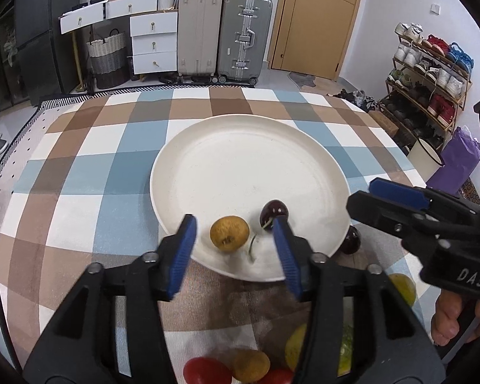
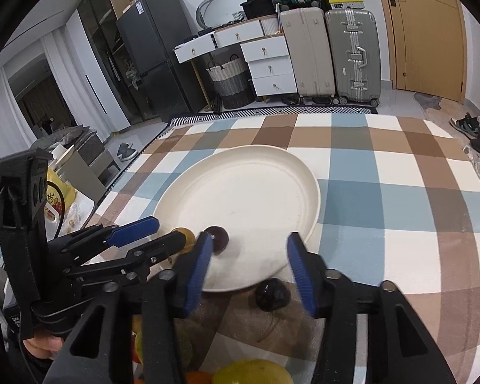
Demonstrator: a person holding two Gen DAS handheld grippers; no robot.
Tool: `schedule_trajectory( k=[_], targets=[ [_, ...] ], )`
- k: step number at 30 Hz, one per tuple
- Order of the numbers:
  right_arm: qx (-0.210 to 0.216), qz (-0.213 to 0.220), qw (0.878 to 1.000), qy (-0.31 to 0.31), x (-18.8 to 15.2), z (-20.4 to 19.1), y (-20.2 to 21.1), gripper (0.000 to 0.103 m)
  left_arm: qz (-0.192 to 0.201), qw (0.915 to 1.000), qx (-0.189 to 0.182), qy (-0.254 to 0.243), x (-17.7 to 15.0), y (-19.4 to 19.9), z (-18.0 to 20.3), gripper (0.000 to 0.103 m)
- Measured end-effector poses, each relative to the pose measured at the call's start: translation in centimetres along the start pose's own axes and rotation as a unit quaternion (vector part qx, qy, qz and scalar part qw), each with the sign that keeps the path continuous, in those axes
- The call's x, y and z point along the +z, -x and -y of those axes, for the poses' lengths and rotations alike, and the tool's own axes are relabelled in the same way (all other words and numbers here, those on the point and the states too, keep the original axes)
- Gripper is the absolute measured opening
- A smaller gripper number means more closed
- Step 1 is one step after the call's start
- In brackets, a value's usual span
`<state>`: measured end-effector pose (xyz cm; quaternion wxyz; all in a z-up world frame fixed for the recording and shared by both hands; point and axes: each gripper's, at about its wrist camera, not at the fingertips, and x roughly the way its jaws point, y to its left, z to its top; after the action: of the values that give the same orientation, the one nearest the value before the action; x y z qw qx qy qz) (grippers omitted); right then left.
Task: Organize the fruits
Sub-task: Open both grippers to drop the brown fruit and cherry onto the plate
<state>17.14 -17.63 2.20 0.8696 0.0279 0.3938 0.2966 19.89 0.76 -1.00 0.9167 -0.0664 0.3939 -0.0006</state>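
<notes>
A white plate lies on the checked tablecloth. On its near part sit a brownish-yellow longan and a dark cherry. My left gripper is open, its jaws either side of the longan, just above the plate. A second dark cherry lies on the cloth beside the plate's near rim. In the right wrist view my right gripper is open above the plate edge, with that cherry on the cloth just below and between the jaws. The left gripper shows at left.
More fruit lies near the table's front edge: red and yellow-green pieces, also in the right wrist view. Beyond the table stand suitcases, white drawers, a shoe rack and a door.
</notes>
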Motion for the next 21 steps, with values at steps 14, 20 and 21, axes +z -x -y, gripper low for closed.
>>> schedule_trajectory(
  k=[14,20,21],
  targets=[
    [0.005,0.024,1.0,-0.019,-2.4,1.3,6.1,0.103,0.039,0.9991,0.014,0.002,-1.9,6.7,0.3,0.102],
    [-0.009,0.028,0.999,-0.019,-4.1,1.1,8.2,0.103,0.043,0.999,0.014,0.004,-3.5,8.9,0.8,0.102],
    [-0.009,0.027,0.999,-0.021,-4.3,1.1,8.4,0.103,0.044,0.999,0.013,0.005,-3.8,9.3,0.8,0.102]
  ],
)
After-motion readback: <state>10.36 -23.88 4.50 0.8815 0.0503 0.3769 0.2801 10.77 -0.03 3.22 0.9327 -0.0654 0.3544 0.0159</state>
